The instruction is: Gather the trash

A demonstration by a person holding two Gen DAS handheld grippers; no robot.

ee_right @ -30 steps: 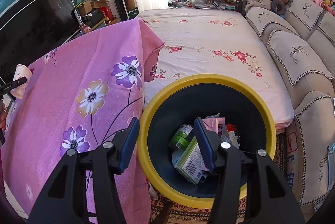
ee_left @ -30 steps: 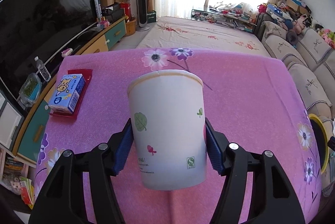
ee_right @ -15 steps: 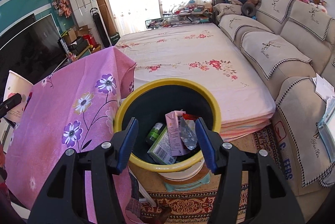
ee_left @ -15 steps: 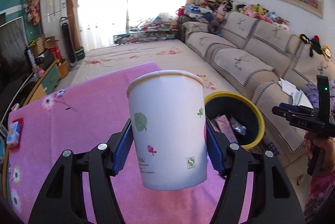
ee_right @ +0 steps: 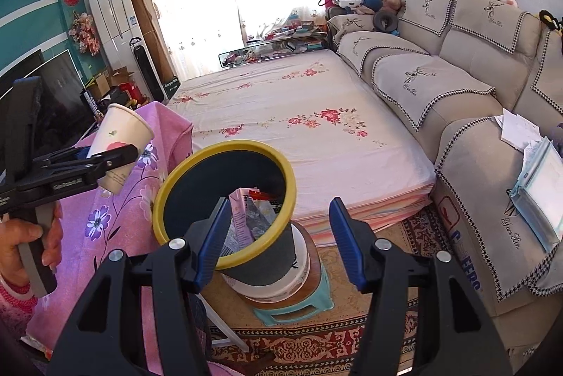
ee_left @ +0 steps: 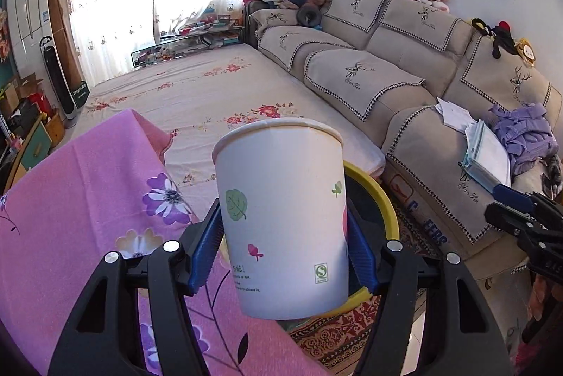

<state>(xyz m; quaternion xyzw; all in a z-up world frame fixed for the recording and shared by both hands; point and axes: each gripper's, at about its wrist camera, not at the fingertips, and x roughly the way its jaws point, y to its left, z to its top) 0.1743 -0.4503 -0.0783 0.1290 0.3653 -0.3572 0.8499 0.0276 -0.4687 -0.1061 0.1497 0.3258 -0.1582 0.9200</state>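
My left gripper [ee_left: 285, 253] is shut on a white paper cup [ee_left: 281, 210] with leaf prints, held upright above the pink table's right edge. It also shows in the right wrist view [ee_right: 119, 147], left of the bin. A dark bin with a yellow rim [ee_right: 225, 196] stands on a stool beside the table and holds cartons and wrappers; in the left wrist view its rim [ee_left: 380, 196] peeks out behind the cup. My right gripper [ee_right: 278, 242] is open and empty, just right of the bin.
A pink flowered tablecloth [ee_left: 81, 200] covers the table at left. A low bed with a floral sheet [ee_right: 299, 115] lies behind the bin. A beige sofa [ee_right: 475, 87] with papers runs along the right. A patterned rug [ee_right: 316, 344] covers the floor.
My left gripper has swung right with the cup, from over the table to its right edge near the bin. My right gripper has drawn back and right, away from the bin.
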